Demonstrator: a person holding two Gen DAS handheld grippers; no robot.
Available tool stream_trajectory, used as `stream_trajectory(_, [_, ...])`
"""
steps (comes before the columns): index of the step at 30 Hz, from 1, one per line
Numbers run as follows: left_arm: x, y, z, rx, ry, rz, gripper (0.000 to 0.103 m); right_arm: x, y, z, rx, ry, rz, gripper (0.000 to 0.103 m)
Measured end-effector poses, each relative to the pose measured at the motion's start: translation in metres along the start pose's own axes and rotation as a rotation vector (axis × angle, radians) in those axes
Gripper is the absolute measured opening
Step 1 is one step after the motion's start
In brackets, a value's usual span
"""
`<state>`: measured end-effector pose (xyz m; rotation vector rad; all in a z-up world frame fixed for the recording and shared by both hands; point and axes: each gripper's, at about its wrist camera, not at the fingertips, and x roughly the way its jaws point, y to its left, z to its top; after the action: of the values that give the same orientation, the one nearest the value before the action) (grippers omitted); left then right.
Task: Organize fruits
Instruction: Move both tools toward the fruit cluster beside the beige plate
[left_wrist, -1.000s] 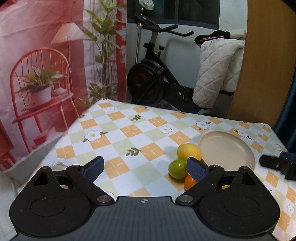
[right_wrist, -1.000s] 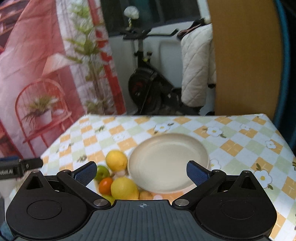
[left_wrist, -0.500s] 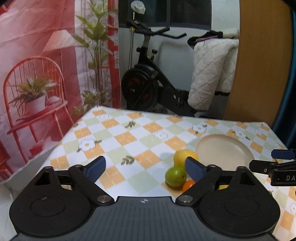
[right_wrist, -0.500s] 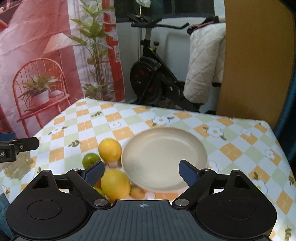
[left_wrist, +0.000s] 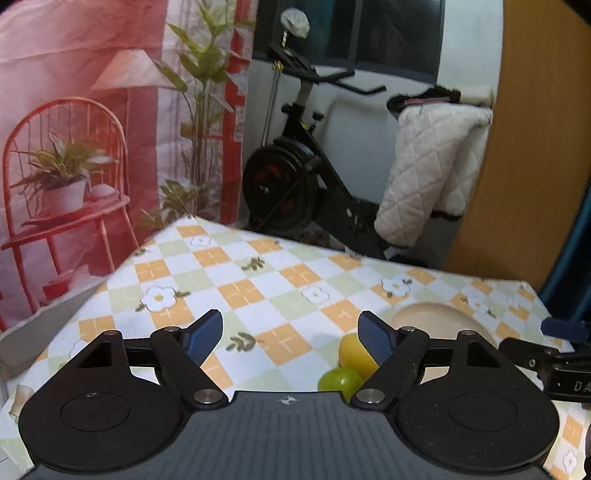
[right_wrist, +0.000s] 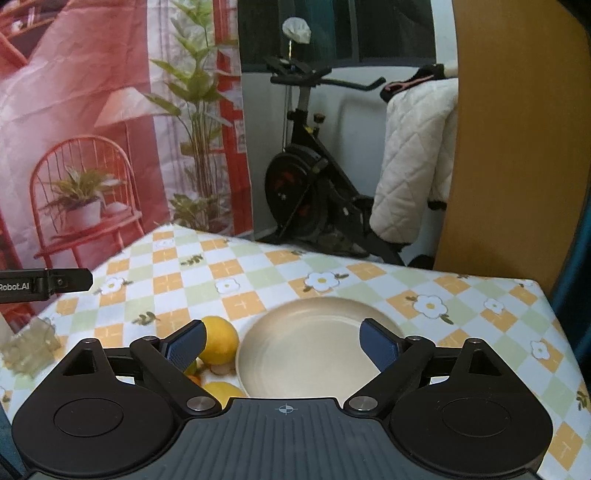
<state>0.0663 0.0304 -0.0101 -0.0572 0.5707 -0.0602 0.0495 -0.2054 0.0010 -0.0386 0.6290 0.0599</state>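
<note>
A cream plate lies on the checked tablecloth, straight ahead of my right gripper, whose jaws are opening with nothing between them. Left of the plate sits a cluster of fruit: a yellow lemon, a second yellow fruit and a small orange, partly hidden by the left finger. In the left wrist view the lemon and a green lime peek out beside the right finger. My left gripper hovers over bare cloth, its jaws closing on nothing. The plate lies beyond.
The tablecloth ends at a far edge, with an exercise bike and a quilted white cover behind. A wooden panel stands at the right. A translucent crumpled object lies at the table's left. The other gripper reaches in from the right.
The left gripper's jaws have narrowed and its view has shifted, so the fruit now sits lower, partly behind the right finger. The right gripper's view has rolled; plate and fruit sit lower in frame.
</note>
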Motion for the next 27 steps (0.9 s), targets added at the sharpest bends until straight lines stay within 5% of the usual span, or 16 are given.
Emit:
stream_trajectory(9, [0.014,-0.003,-0.003,0.046,0.047,-0.065,0.079,0.010,-0.002,-0.006,0.010,0.029,-0.012,0.086])
stream_trajectory(23, [0.034,-0.004,-0.025,0.096,0.128,-0.204,0.067,0.016,-0.001,-0.026,-0.026,0.102,0.088,0.049])
stream_trajectory(27, [0.037,-0.005,-0.029,0.104,0.143,-0.205,0.066,0.018,0.006,-0.030,-0.043,0.119,0.115,0.048])
